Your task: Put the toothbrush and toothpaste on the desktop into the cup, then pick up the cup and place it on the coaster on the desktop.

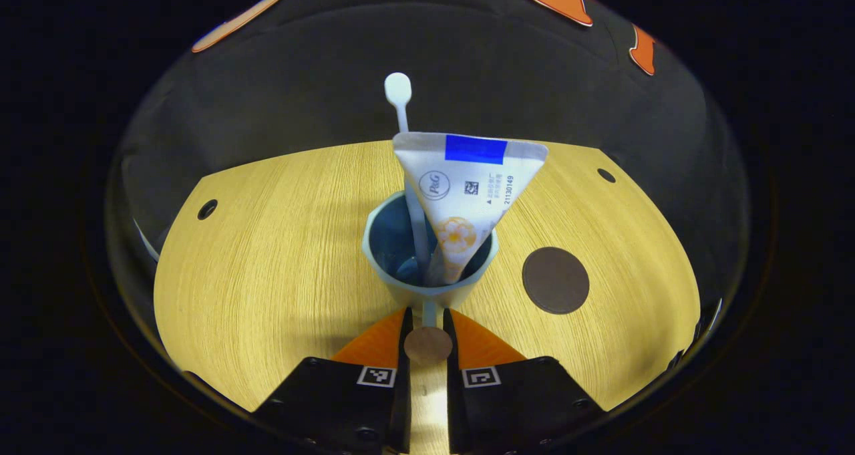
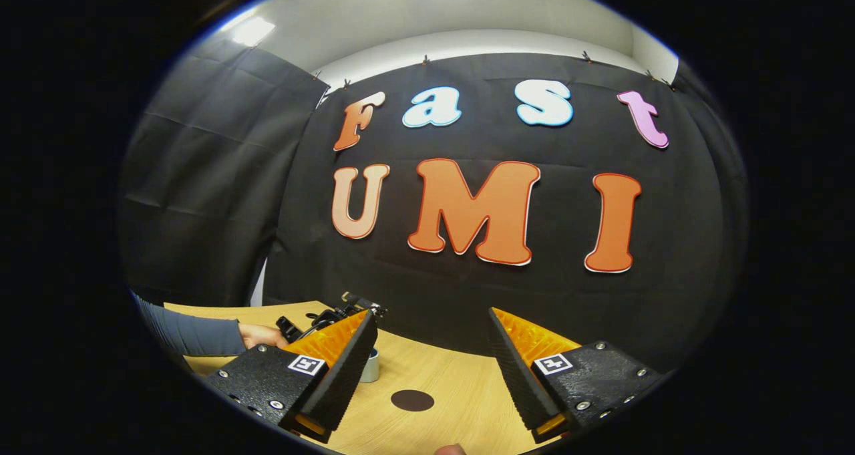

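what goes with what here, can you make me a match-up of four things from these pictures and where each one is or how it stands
Things:
1. toothpaste
2. coaster
3. cup
4. right tongs

Places or states:
a. lying bare on the desk, beside the cup
b. held by its handle in the left tongs
c. open, raised above the desk
d. standing in the cup next to the toothbrush

Pairs: 1-d, 2-a, 3-b, 4-c

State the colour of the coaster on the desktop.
Dark brown, a plain round coaster; the left gripper view shows it best.
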